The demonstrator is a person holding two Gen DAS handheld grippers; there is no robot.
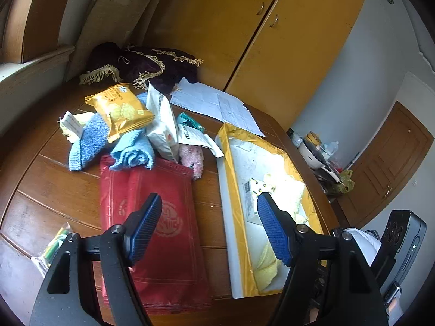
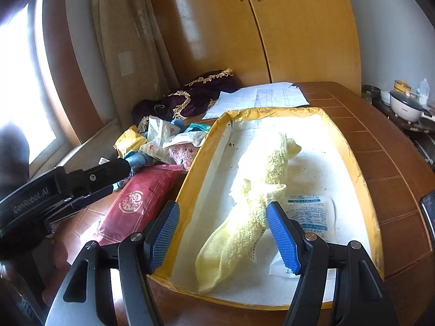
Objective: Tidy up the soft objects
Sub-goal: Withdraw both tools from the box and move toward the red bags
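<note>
A shallow white tray with a yellow rim point(image 2: 350, 146) point(image 1: 228, 157) lies on the wooden table, holding a pale yellow knitted cloth point(image 2: 244, 217) point(image 1: 288, 190) and a printed packet point(image 2: 310, 217). My right gripper point(image 2: 223, 233) hangs open over the tray's near end, the cloth lying between and beyond its fingers. My left gripper point(image 1: 209, 225) is open above a red pouch point(image 1: 152, 217) point(image 2: 136, 203). Behind the pouch is a pile: blue towels point(image 1: 130, 152), a pink fluffy item point(image 1: 191, 157) point(image 2: 182, 152), a yellow snack bag point(image 1: 122, 108) and white packets point(image 1: 163, 125).
A dark purple fringed cloth point(image 1: 141, 62) point(image 2: 195, 95) and paper sheets point(image 1: 217, 103) point(image 2: 266, 95) lie at the table's far side, before yellow cupboard doors point(image 1: 272, 40). A bag of green-and-yellow sticks point(image 1: 51, 247) sits near left. A side counter holds a cooker point(image 2: 405, 106).
</note>
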